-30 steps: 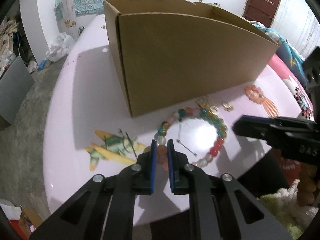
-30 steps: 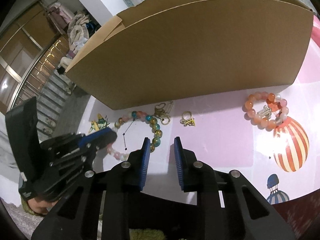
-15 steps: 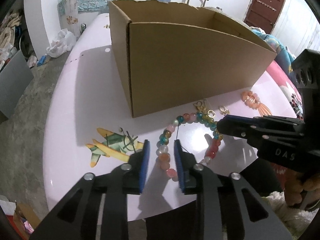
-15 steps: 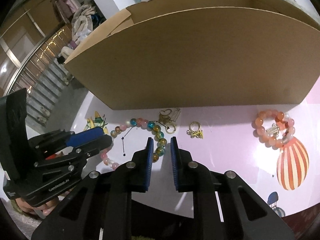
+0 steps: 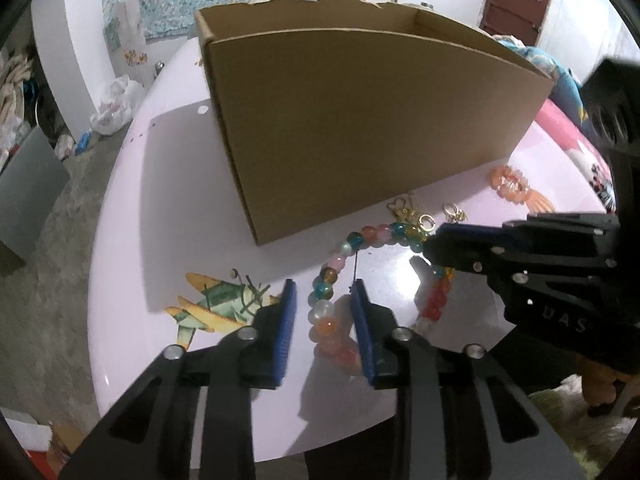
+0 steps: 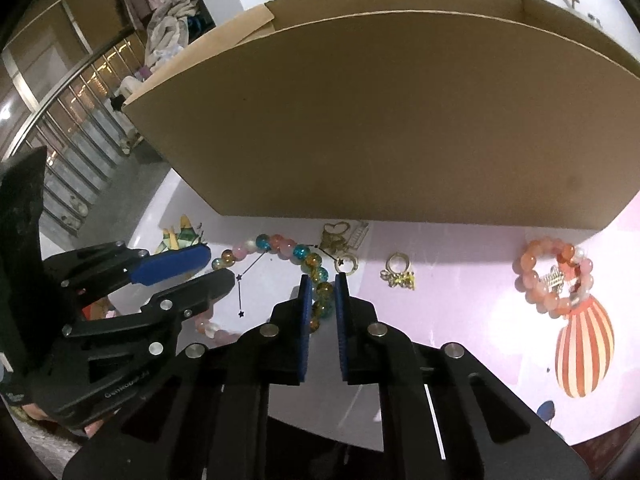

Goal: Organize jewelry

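- We see left tongs [image 5: 323, 300] spread wide, straddling the multicolour bead bracelet [image 6: 316, 268] on the pink desk [image 5: 160, 208], gripping nothing.
- Right tongs [image 6: 323, 292] nearly closed around its beads; actual contact unclear.
- Box [image 6: 380, 120] interior hidden; bracelet partly covered by tongs.

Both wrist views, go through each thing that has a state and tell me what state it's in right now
Left gripper: open, straddling the bead necklace's pink end.
Right gripper: shut on the bead necklace.
Bead necklace: flat on the table, looped.
Box: open-topped, upright.
Orange bracelet: flat on the table, untouched.
Gold ring: lying loose in front of the box.
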A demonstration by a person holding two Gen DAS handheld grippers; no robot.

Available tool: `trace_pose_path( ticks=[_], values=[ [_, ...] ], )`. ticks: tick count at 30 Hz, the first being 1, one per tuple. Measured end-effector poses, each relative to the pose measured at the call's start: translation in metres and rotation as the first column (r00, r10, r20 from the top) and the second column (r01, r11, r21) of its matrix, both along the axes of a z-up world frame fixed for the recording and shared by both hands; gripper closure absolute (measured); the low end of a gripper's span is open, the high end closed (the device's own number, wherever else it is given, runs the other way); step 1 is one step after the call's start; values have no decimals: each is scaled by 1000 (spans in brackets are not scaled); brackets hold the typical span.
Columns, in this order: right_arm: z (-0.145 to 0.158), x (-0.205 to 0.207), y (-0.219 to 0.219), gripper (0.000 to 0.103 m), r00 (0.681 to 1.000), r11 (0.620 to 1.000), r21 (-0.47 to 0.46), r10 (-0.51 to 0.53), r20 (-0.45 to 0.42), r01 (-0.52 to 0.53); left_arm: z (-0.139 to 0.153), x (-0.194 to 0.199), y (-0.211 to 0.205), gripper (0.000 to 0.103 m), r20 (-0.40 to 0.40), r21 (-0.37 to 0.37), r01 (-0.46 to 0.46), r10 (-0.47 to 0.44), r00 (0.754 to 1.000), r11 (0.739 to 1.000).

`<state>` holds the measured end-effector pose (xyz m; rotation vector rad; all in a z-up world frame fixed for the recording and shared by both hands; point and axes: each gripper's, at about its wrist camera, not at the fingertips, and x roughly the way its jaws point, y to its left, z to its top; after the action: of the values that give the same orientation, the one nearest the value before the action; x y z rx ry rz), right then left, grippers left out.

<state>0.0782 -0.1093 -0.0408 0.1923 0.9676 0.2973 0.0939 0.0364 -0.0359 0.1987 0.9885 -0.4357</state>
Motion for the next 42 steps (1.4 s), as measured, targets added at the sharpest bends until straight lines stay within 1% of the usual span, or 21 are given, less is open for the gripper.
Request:
trace_pose_path(
  ticks=[2,3,7,13,17,20,22,25,28,31,32,35,37,39,40,42],
  values=[
    [1,1,1,95,1000,1000,1,0,5,0,0,-1,-3,93,15,20,10,-10,1000,1000],
    [1,2,0,95,1000,1000,3,-1,7,1,-1,-1,-4,94,19,26,12,-13,1000,1000],
    [6,-2,-2,96,1000,1000,15,-8,28,8,4,-2,-3,94,29,11,14,-14,999,1000],
    [17,-9,-3,96,998,1000,19,-5,61,4,25,-11,0,94,73,-13,20,-19,997,1000],
    [31,-20,-6,96,995,1000,20,0,95,-2,49,-17,6,94,108,-50,29,-23,994,998],
    [49,-27,-10,96,989,1000,19,-3,146,1,70,-21,9,94,144,-81,43,-32,989,996],
    [66,-33,-11,96,980,1000,12,-6,199,4,87,-23,10,94,175,-99,55,-37,984,994],
    [95,-37,-17,96,959,1000,29,-6,283,-2,120,-24,9,94,246,-135,87,-52,968,987],
    [118,-33,-29,96,936,999,34,-2,353,-10,145,-19,6,94,318,-145,117,-65,946,983],
    [137,-15,-38,96,919,999,48,-1,394,-19,166,-3,-1,94,392,-136,128,-65,918,982],
    [141,-4,-42,96,916,998,55,2,401,-27,169,1,-3,94,401,-135,130,-66,914,982],
    [141,21,-47,96,926,997,72,8,377,-37,169,27,-10,94,387,-139,133,-70,919,981],
    [134,40,-52,96,944,994,95,16,328,-50,159,48,-16,94,355,-117,125,-76,932,985],
    [120,60,-55,96,968,993,112,15,252,-45,146,63,-18,94,311,-113,112,-72,948,987],
    [115,64,-55,96,974,992,115,22,227,-50,136,74,-19,94,271,-108,104,-72,960,989],
    [98,78,-55,96,989,991,121,31,145,-49,120,86,-21,94,218,-96,86,-63,974,992]
  ],
)
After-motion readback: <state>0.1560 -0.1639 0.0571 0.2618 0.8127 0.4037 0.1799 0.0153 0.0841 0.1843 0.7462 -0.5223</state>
